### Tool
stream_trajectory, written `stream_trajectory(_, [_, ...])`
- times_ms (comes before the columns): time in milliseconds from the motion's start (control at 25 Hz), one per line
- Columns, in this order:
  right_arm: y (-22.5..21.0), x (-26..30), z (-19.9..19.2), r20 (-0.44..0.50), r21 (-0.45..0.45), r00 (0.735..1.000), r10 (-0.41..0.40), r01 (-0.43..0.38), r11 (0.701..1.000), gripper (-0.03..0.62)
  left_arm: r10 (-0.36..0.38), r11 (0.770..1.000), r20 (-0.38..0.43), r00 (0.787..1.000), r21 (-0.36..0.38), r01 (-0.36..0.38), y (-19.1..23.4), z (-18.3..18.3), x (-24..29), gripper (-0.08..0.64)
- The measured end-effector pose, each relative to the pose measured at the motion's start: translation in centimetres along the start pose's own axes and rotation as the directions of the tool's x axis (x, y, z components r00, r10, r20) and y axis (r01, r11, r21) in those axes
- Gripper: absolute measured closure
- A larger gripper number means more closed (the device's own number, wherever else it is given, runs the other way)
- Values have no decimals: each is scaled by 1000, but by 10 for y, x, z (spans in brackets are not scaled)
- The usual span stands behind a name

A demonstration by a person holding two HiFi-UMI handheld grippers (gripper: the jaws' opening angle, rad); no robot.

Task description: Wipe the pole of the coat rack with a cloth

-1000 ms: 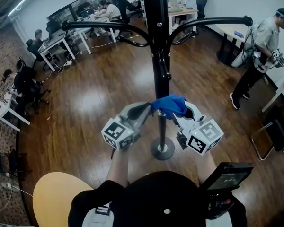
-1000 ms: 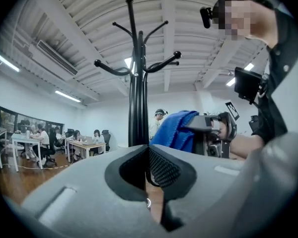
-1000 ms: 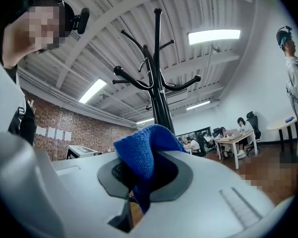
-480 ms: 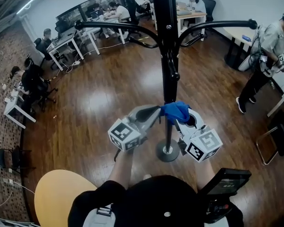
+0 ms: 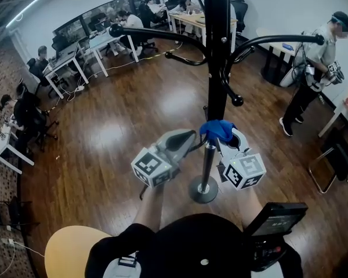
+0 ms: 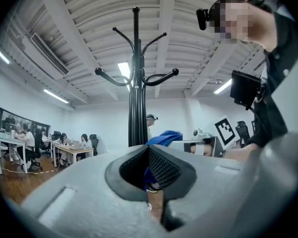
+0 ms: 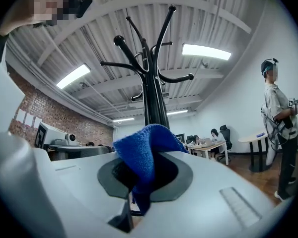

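The black coat rack pole (image 5: 216, 68) rises from its round base (image 5: 203, 189) on the wood floor. A blue cloth (image 5: 217, 130) is bunched around the pole a little above the base. My right gripper (image 5: 225, 139) is shut on the cloth from the right, and the cloth (image 7: 144, 155) sticks up out of its jaws (image 7: 139, 182). My left gripper (image 5: 191, 136) comes in from the left with its jaws together. In the left gripper view (image 6: 149, 155) a strip of the cloth (image 6: 164, 137) shows between the pads. The pole (image 6: 136, 98) stands just beyond.
Curved hook arms (image 5: 156, 35) spread from the pole at head height, with a short knobbed hook (image 5: 236, 100) lower down. A person (image 5: 313, 68) stands at right by a table. Desks with seated people (image 5: 104, 36) line the far wall. A round yellow stool (image 5: 69, 248) is at my left.
The head view has shifted, so the pole now stands further right. Both grippers remain closed around the cloth on the pole at about the same height.
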State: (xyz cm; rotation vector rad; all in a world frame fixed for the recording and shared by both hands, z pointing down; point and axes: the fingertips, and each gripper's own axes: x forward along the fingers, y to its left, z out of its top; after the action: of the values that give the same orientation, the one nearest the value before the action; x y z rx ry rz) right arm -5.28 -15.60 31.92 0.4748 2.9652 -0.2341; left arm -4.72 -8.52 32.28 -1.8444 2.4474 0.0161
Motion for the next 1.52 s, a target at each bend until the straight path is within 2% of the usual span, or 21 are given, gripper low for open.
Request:
stream_trajectory(160, [-11, 16, 8, 8, -15, 999, -47, 47, 999, 566, -18, 1000, -8, 1000, 2, 18, 6, -1, -5, 565])
stream_trajectory(280, [-13, 28, 31, 40, -42, 998, -46, 48, 998, 566, -4, 1000, 22, 1000, 15, 4, 13, 0, -10, 565])
stream_trajectory(440, [-12, 37, 79, 124, -83, 992, -34, 44, 996, 565, 6, 1000, 30, 1000, 7, -6, 18, -2, -11, 565])
stream_trajectory(640, [-4, 42, 143, 245, -120, 969, -26, 57, 991, 565, -3, 1000, 33, 999, 4, 3, 19, 2, -9, 565])
stream_trajectory(800, [1, 41, 158, 291, -151, 956, -33, 80, 985, 566, -14, 1000, 37, 999, 19, 13, 20, 8, -9, 565])
stream_trajectory(920, [-1, 38, 143, 270, -145, 962, -44, 86, 986, 566, -22, 1000, 37, 999, 18, 21, 19, 7, -8, 565])
stream_trajectory(1000, [-6, 36, 119, 234, -132, 971, -59, 91, 987, 566, -23, 1000, 32, 999, 19, 22, 19, 6, -8, 565])
stream_trajectory(1200, [-22, 28, 21, 74, -100, 988, -133, 140, 985, 566, -15, 1000, 19, 1000, 17, 15, 16, 3, -8, 565])
stream_trajectory(1320, [-30, 22, -32, -4, -86, 982, -191, 190, 978, 566, -21, 1000, 8, 1000, 22, 21, 16, 0, -7, 565])
stream_trajectory(1520, [-39, 14, -97, -94, -84, 962, -258, 250, 964, 566, -22, 1000, 12, 1000, 20, 22, 18, -1, -5, 565])
